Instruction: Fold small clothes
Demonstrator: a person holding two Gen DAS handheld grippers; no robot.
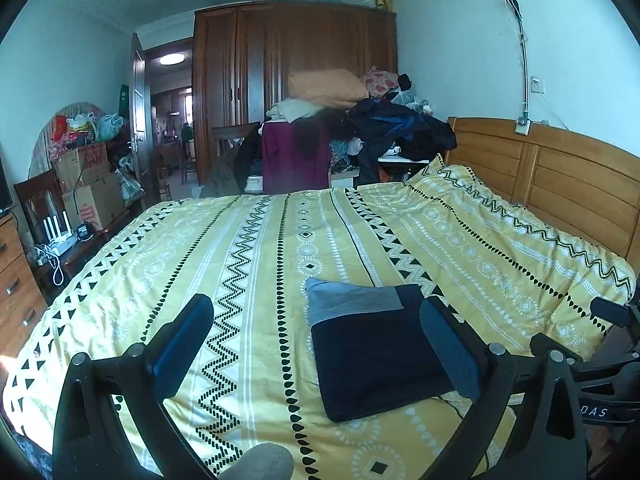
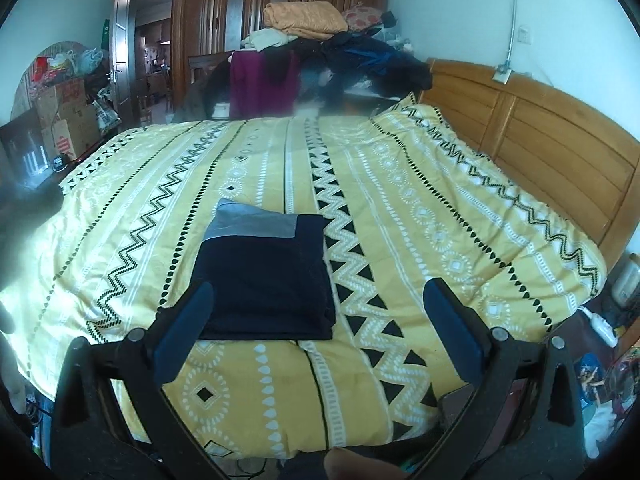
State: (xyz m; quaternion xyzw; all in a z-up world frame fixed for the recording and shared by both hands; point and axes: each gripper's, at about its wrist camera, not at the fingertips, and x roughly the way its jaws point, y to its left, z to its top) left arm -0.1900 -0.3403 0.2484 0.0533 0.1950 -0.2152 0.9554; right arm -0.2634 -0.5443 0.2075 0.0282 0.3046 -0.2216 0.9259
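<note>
On the yellow patterned bed cover [image 2: 400, 208] lies the folded dark garment [image 2: 264, 276]; my left gripper [image 1: 316, 332] and right gripper [image 2: 318, 312] both stand wide, empty.

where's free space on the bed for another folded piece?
Free: bedspread left of the folded dark garment, and the strip between it and the headboard. Crowded: clothes pile past the far edge.
</note>
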